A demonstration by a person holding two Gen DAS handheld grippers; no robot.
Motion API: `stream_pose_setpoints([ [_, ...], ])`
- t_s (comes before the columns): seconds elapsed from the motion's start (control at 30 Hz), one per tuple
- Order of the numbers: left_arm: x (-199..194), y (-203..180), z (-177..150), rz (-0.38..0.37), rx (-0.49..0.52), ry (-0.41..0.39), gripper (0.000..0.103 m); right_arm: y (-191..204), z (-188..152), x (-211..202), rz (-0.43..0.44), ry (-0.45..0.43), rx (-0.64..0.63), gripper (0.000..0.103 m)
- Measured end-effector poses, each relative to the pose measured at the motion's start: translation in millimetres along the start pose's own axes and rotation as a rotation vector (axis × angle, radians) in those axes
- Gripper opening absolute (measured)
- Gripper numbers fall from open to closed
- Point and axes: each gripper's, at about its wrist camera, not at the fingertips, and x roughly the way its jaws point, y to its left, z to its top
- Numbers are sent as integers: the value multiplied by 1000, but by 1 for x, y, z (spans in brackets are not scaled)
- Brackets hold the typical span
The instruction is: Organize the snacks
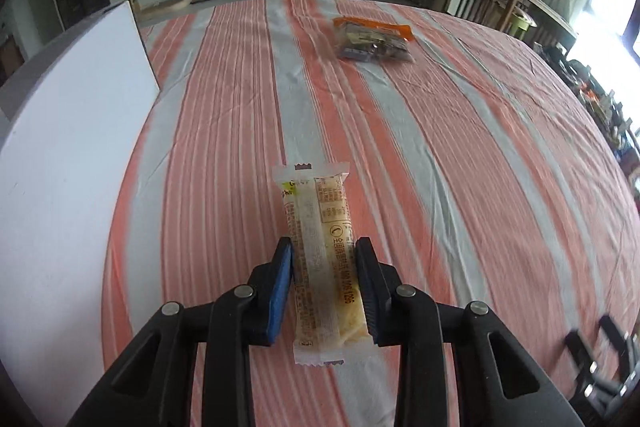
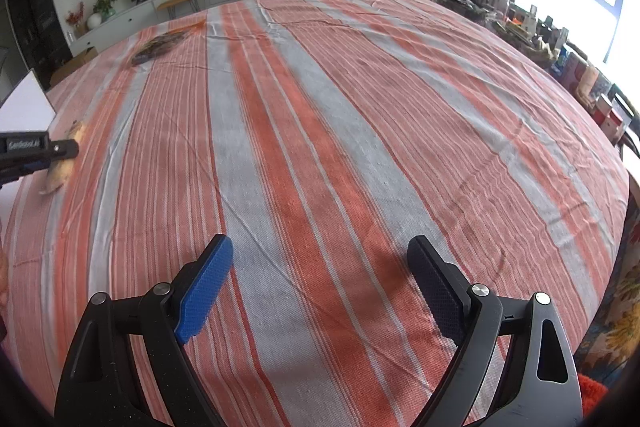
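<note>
Gripping a wrapped snack bar [image 1: 320,259] lengthwise between its blue pads, the left gripper [image 1: 325,291] pinches the packet near its middle, both crimped ends sticking out past the fingers; whether the bar is lifted or lying on the striped cloth [image 1: 460,167] cannot be told from the wrist view, though the right camera's blurred glimpse suggests it is just off the surface. A mid-body hold likely keeps the soft wrapper from folding or swinging. Far across the table lies a clear bag [image 1: 374,41] with an orange top, probably the next snack to sort. A white box [image 1: 72,155] stands just left of the held bar, its wall close by, and looks the likely destination. The right gripper [image 2: 324,287] hangs spread wide above bare cloth, holding nothing, well apart from both snacks. Open cloth runs wide between bar and bag, leaving free room to move; the table's right edge borders a cluttered shelf and chairs, so the tight side is the left, against the box wall.
</note>
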Motion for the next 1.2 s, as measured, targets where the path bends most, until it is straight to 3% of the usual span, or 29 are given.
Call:
stream_pose_setpoints([
  [0.03,-3,0,-6,-2,11,-15,41,0,0,0,0,0,0,91],
  [0.07,-4,-1,-9,-4,22,-26,61,0,0,0,0,0,0,91],
  [0.13,0,-4,-13,30,29,-16,88,0,0,0,0,0,0,91],
  [0.23,2,-7,-17,68,52,-50,91,0,0,0,1,0,-1,91],
  [0.43,11,3,-10,86,15,-39,103,0,0,0,2,-3,-2,91],
  [0.53,11,3,-13,90,17,-66,103,0,0,0,2,-3,-2,91],
  [1.2,10,3,-13,87,16,-66,103,0,-1,0,3,-4,-3,91],
])
